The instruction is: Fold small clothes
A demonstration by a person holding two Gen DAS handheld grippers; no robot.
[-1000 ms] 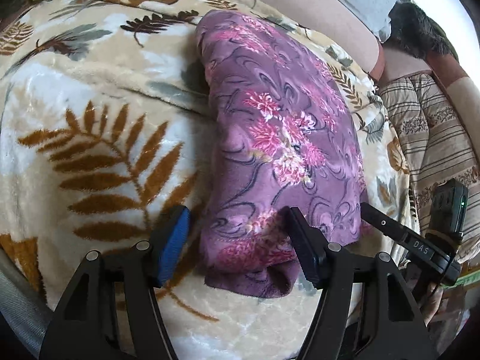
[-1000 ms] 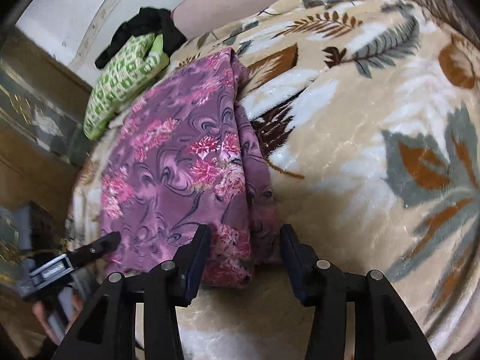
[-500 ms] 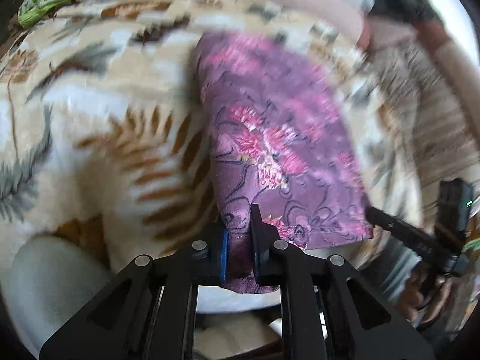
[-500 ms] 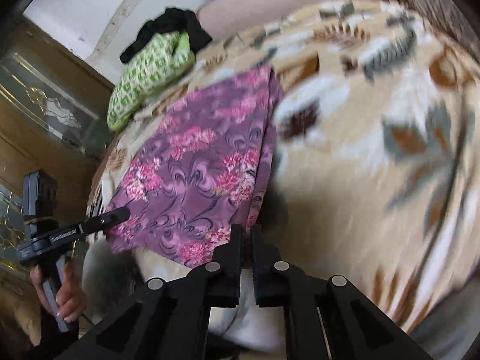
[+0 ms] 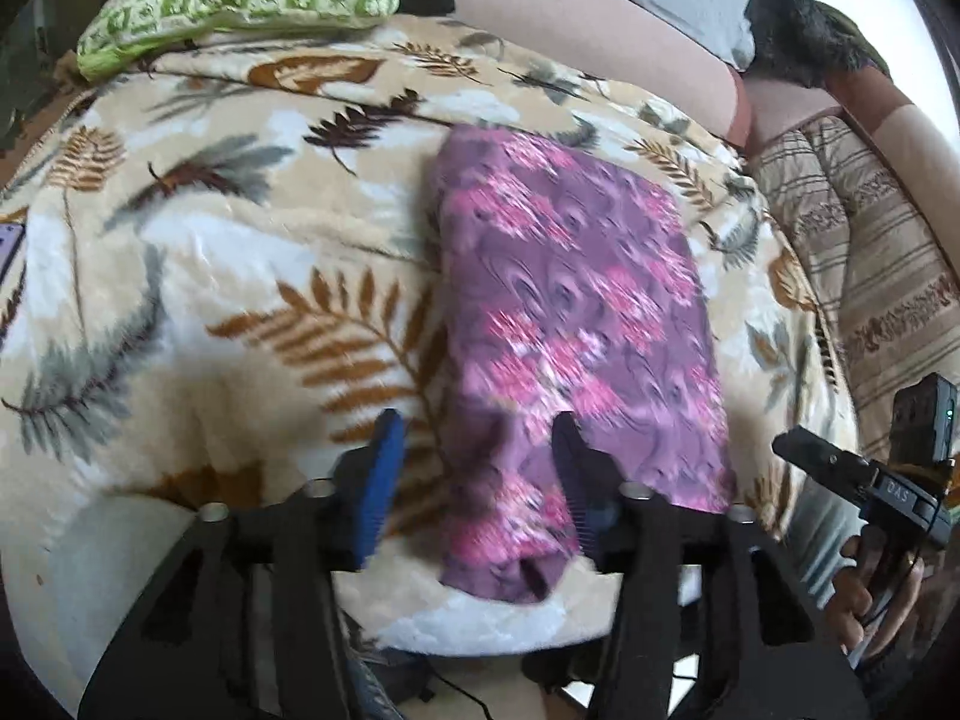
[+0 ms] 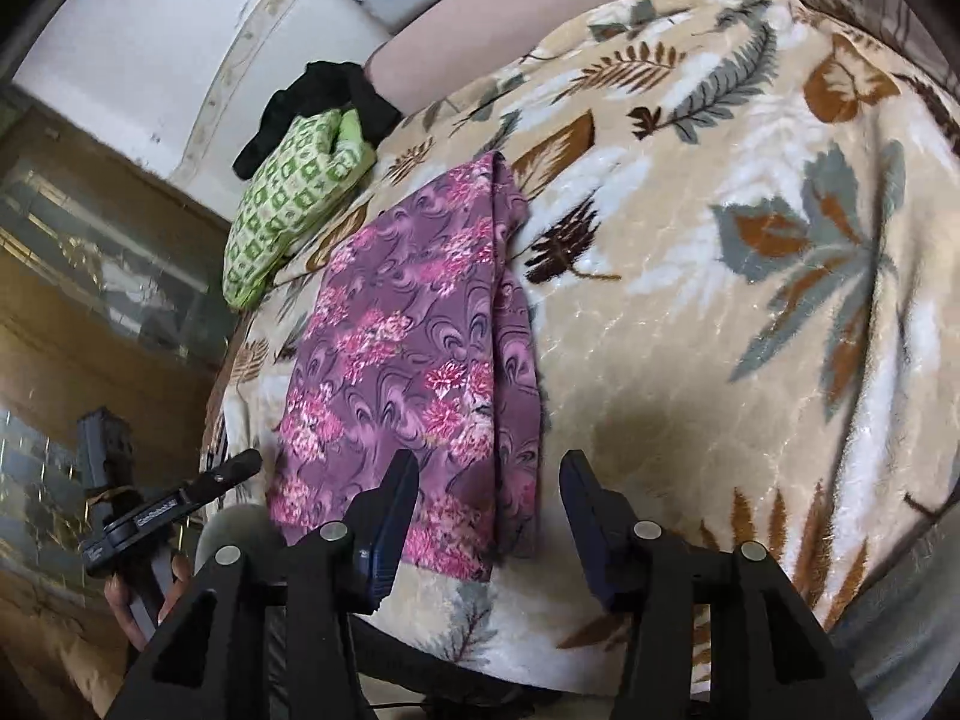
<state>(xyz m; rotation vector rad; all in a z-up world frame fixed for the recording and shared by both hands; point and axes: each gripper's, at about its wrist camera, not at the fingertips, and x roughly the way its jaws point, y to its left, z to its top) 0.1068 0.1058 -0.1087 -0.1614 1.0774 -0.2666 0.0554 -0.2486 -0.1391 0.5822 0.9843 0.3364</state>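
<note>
A purple garment with pink flowers point(image 5: 576, 312) lies folded lengthwise on the leaf-patterned blanket point(image 5: 240, 276). My left gripper point(image 5: 474, 480) is open over the garment's near left corner, holding nothing. In the right wrist view the garment point(image 6: 414, 354) runs away from me. My right gripper point(image 6: 489, 504) is open over its near right corner, empty. The other gripper shows at the edge of each view, the right one point(image 5: 840, 468) and the left one point(image 6: 174, 504).
A green checked cloth point(image 5: 240, 0) and a black garment point(image 6: 324, 102) lie at the far end of the bed. A pink bolster point(image 5: 588, 42) and a striped cover point(image 5: 870, 276) lie beyond the blanket. The bed edge is just below the grippers.
Both grippers were shut on the garment's near corners half a second ago. Both have opened and let go. The garment now lies flat on the blanket.
</note>
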